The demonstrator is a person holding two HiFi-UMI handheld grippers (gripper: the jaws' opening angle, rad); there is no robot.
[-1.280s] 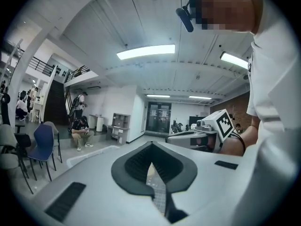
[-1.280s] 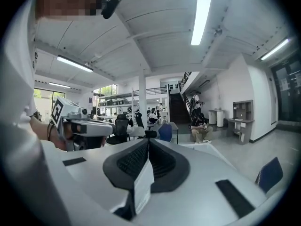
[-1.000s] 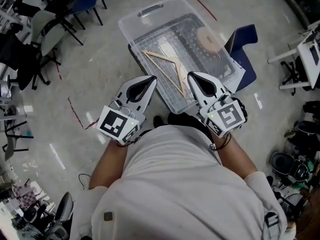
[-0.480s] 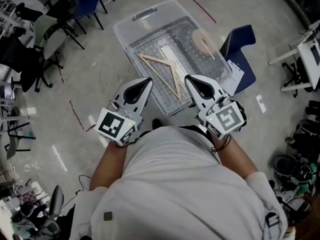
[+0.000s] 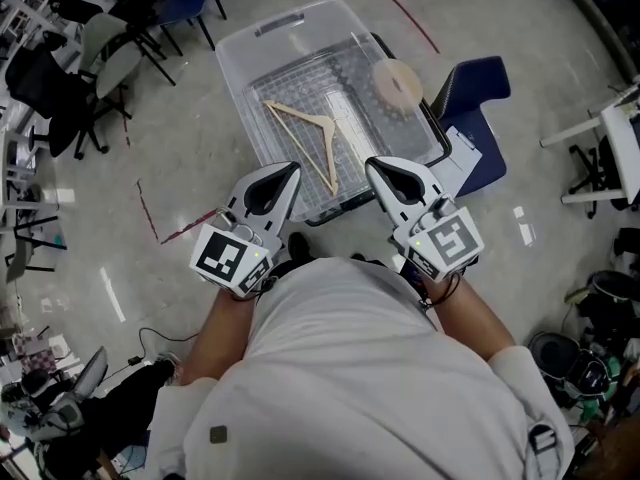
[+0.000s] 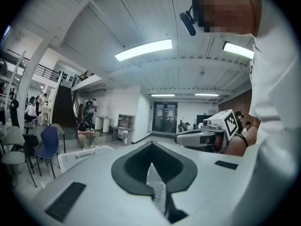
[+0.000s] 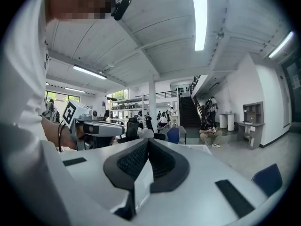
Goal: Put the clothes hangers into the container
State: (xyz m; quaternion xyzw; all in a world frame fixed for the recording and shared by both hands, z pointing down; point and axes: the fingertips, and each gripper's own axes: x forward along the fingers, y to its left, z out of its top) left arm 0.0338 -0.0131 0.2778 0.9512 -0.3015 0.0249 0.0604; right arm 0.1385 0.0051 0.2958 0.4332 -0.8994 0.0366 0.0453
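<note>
A clear plastic container [image 5: 236,76] stands on the floor in front of me. A wooden clothes hanger [image 5: 312,130] lies flat on its bottom, and a round tan disc [image 5: 396,83] sits at its right side. My left gripper [image 5: 292,167] and right gripper [image 5: 370,163] are held level side by side above the container's near edge. Both are shut with nothing between the jaws. The left gripper view shows its shut tip [image 6: 151,144] with the right gripper [image 6: 207,135] beside it. The right gripper view shows its shut tip [image 7: 148,141] and the left gripper [image 7: 91,126].
A blue chair [image 5: 478,88] stands just right of the container. Dark chairs [image 5: 95,63] crowd the upper left. Red tape lines [image 5: 150,213] mark the floor. A white stand [image 5: 600,148] and clutter fill the right side. People sit far off [image 6: 86,133].
Both grippers have moved sideways together over the container's near edge, still shut. The container now lies further left in the head view. The hanger lies as before.
</note>
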